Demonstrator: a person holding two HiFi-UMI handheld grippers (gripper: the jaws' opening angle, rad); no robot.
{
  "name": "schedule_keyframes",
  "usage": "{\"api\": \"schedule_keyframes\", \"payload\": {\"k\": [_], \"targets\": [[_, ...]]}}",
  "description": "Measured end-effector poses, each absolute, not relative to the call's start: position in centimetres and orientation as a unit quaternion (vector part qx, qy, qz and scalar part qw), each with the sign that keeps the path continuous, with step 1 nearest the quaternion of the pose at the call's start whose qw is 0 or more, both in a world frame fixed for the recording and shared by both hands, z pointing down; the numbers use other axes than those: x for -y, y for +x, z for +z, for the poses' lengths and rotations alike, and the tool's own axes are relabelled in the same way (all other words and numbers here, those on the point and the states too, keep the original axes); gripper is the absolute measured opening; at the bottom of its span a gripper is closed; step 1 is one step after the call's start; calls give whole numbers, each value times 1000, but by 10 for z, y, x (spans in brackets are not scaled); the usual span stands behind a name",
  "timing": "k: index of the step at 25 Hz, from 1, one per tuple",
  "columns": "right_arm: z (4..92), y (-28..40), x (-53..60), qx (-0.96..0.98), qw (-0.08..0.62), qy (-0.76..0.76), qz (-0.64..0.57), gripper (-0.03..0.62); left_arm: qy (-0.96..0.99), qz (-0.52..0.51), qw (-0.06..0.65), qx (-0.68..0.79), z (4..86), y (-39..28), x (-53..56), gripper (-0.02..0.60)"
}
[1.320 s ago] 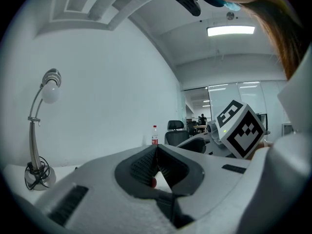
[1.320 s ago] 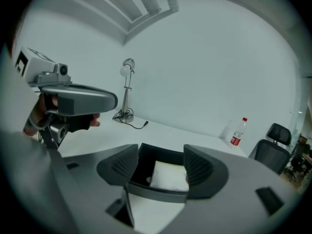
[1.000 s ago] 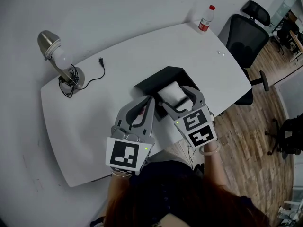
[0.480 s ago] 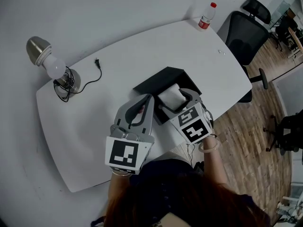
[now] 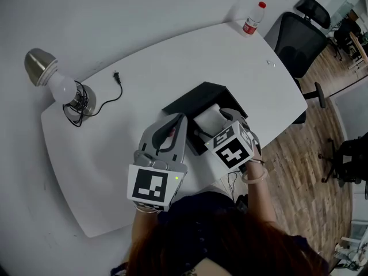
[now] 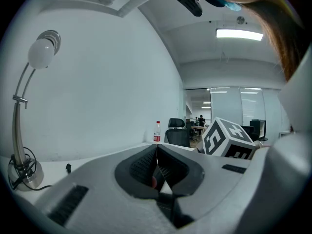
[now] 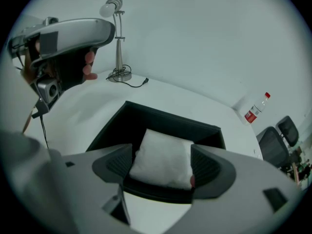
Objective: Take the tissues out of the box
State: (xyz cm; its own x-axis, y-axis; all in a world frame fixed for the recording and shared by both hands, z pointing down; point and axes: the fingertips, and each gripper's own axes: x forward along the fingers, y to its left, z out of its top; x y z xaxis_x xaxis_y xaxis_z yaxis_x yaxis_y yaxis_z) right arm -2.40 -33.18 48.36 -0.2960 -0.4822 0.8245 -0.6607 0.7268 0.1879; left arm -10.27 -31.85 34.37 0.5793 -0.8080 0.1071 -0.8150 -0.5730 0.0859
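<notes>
White and soft-looking, the tissue pack (image 5: 209,117) lies inside the open black box (image 5: 195,95), which sits on the white bench (image 5: 144,68) close to its near edge. The right claw (image 7: 162,161) points steeply down over the box. Its jaws have just been opening and stand wide, one on each side of the pack, the pads apparently not pressing it. The left claw (image 6: 156,151) is clenched on nothing, jaws meeting, and hangs nearly level just beside the box's near left corner; whether it touches the box cannot be told.

The step in hand looks like the reach for the pack, with the grasp not yet made. The next move likely calls for lowering the jaws further along the pack's sides, closing gently on so soft a thing, then lifting straight up past the walls. The left claw may need to steady the box.

Room inside is tight, since the box walls stand near the pack. The bench's near edge runs just beside the box, while the surface toward the desk lamp (image 5: 57,85) and the water bottle (image 5: 252,20) offers space for setting the pack down.
</notes>
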Motion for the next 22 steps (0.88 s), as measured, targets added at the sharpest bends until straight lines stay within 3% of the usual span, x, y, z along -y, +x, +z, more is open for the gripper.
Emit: {"api": "schedule_keyframes", "payload": {"k": [22], "targets": [[509,-13,341,743,554,354,129,341,886,30,63,459,358,-119,335,25]]}}
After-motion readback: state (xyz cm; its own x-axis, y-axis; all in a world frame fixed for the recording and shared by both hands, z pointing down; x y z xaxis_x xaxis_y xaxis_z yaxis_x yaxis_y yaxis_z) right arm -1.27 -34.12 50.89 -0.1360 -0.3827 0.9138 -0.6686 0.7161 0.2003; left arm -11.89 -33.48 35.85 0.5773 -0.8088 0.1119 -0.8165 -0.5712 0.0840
